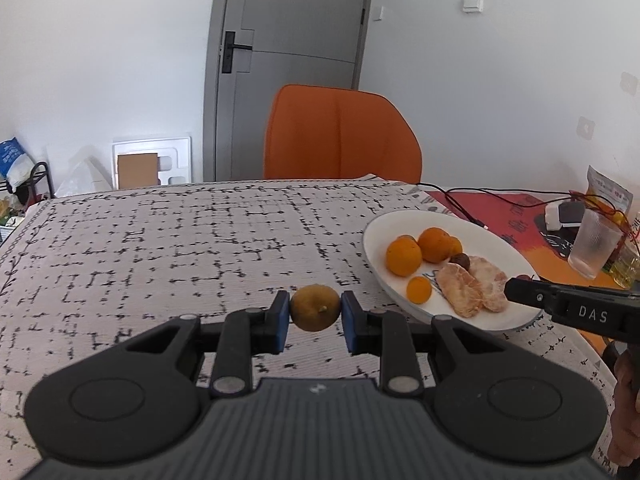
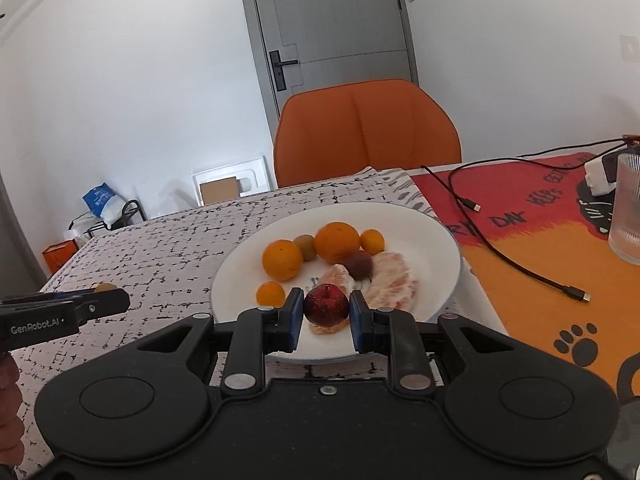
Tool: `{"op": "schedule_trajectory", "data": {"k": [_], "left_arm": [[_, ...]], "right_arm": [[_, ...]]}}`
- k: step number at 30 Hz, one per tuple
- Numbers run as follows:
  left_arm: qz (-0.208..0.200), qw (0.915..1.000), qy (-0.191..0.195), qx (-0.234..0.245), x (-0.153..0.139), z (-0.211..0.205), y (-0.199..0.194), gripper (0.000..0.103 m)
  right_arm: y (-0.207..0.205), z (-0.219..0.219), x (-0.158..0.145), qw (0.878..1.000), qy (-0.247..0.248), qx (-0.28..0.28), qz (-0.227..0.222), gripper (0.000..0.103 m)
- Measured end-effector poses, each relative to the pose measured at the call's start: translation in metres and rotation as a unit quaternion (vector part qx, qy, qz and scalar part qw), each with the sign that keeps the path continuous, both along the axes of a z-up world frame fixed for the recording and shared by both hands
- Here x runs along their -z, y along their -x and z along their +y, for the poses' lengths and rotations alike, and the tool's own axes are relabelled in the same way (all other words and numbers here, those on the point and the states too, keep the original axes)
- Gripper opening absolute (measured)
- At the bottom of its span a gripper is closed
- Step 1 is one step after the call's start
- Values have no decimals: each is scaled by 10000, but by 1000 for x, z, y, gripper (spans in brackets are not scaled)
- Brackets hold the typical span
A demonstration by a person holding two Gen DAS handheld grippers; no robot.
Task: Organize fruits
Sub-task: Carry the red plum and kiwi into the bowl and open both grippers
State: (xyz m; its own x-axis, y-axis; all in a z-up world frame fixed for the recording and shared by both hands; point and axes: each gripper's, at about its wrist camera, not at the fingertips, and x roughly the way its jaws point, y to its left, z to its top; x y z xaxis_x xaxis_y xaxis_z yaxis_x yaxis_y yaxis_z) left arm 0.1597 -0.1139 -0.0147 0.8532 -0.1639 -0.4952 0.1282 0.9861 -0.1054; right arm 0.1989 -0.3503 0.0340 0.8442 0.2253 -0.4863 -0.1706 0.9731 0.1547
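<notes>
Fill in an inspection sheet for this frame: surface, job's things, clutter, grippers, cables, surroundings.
Surface: table under a grey patterned cloth; an orange-red mat covers its right part.
Job's things: white plate holding oranges, peeled citrus segments and smaller fruits.
Clutter: ribbed glass; white adapter; snack packet.
Grippers: left hand-held gripper shut on a yellowish citrus fruit above the cloth; right hand-held gripper shut on a dark red fruit over the plate's near edge.
Cables: black cable lying loose across the mat.
Surroundings: orange chair, grey door, boxes by the wall.

Bright, even daylight — soft shadows, fisheye-bent edges, dark corners.
</notes>
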Motion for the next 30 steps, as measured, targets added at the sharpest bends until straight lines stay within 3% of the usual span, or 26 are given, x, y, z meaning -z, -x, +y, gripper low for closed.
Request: {"op": "schedule_trajectory", "data": {"k": [8,30], "left_arm": [[-3,9998,-99,179,1,-25,-9,26],[-73,9958,-270,870,-4,-87,-32,26]], "right_arm": [[2,-14,4,9999,-80,61,-12,28],[13,-37,-1,9993,-294,194,-129,28]]}}
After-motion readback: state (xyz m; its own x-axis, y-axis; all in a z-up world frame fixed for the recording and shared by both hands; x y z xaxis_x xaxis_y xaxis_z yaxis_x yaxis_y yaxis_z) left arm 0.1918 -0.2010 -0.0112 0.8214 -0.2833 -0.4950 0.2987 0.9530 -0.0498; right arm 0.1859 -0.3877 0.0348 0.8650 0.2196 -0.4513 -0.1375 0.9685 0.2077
